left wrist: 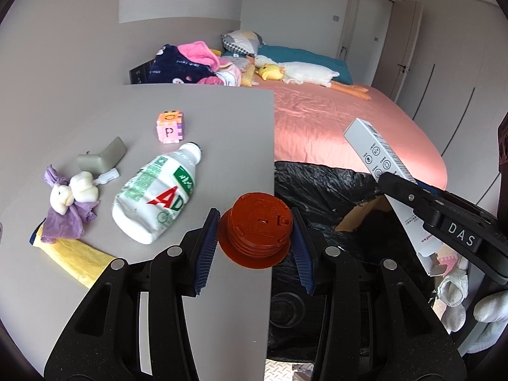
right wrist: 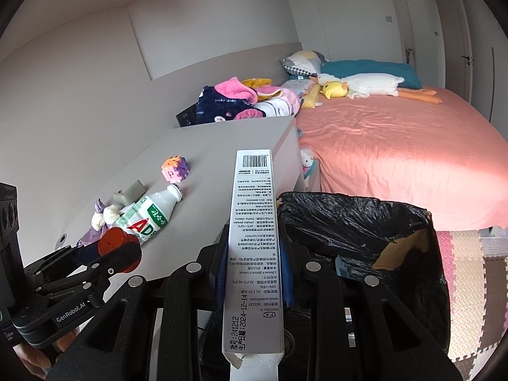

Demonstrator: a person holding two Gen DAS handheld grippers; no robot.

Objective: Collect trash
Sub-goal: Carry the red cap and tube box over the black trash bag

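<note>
My left tongs (left wrist: 255, 233) squeeze a red bottle cap (left wrist: 258, 228) between their blue pads. The cap hangs right at the near edge of the grey table (left wrist: 190, 111), just left of the black trash bag (left wrist: 317, 187). My right tongs (right wrist: 254, 273) pinch a long white box (right wrist: 254, 238) tight, and the box sticks up past the tips. It is over the near left rim of the bag. On the table, to the left, lies a squashed white bottle (left wrist: 155, 197) on its side with no cap on. Farther left lie a purple and white bundle (left wrist: 71, 203) and a yellow cloth (left wrist: 76, 257). A grey block (left wrist: 103, 158) and a pink letter cube (left wrist: 170, 127) sit farther back. A pink bed (right wrist: 397, 152) is far off on the right.
</note>
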